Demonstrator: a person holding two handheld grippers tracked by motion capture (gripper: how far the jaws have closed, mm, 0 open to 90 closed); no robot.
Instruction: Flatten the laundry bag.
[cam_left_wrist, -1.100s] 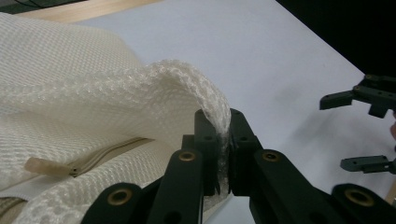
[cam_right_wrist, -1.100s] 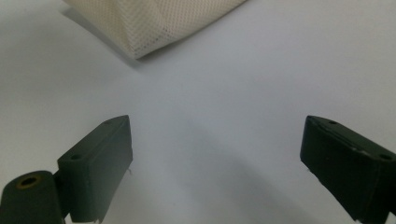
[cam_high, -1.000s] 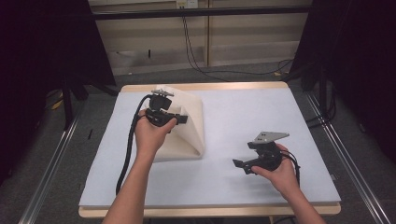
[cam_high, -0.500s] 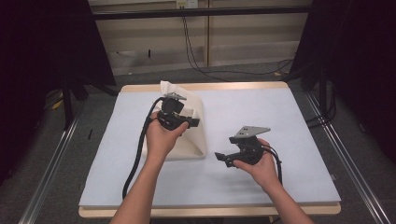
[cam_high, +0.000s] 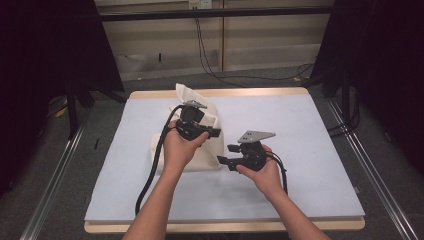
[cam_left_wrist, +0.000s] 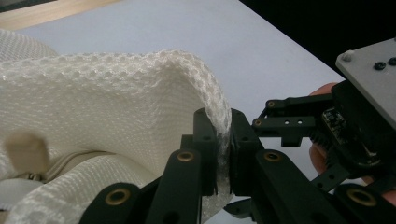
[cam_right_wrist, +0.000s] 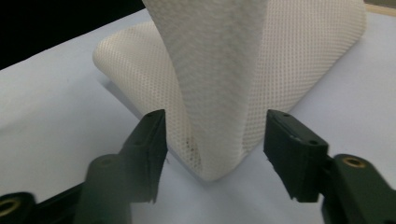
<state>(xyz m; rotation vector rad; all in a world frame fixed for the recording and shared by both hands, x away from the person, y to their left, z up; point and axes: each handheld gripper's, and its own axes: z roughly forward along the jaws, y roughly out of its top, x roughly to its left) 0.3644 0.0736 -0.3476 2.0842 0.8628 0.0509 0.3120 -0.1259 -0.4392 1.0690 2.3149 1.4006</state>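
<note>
A white mesh bag (cam_high: 202, 156) lies on the pale blue mat (cam_high: 310, 130), left of centre. My left gripper (cam_high: 215, 133) is shut on the bag's raised edge; in the left gripper view the mesh (cam_left_wrist: 107, 102) is pinched between the two jaws of my left gripper (cam_left_wrist: 224, 126). My right gripper (cam_high: 224, 160) sits at the bag's near right corner. Its jaws have just been closing. In the right gripper view a folded corner of the mesh (cam_right_wrist: 224, 60) stands between the jaws of my right gripper (cam_right_wrist: 215, 135), with a gap still showing at the right pad.
The mat covers a wooden table (cam_high: 225, 93) with its edges close on all sides. A black cable (cam_high: 150, 175) trails from the left gripper along the forearm. Metal rails (cam_high: 370, 160) run on the floor at both sides.
My right gripper has moved left to the bag's corner and its jaws have narrowed around the mesh. My left gripper has shifted slightly right, still holding the bag's edge.
</note>
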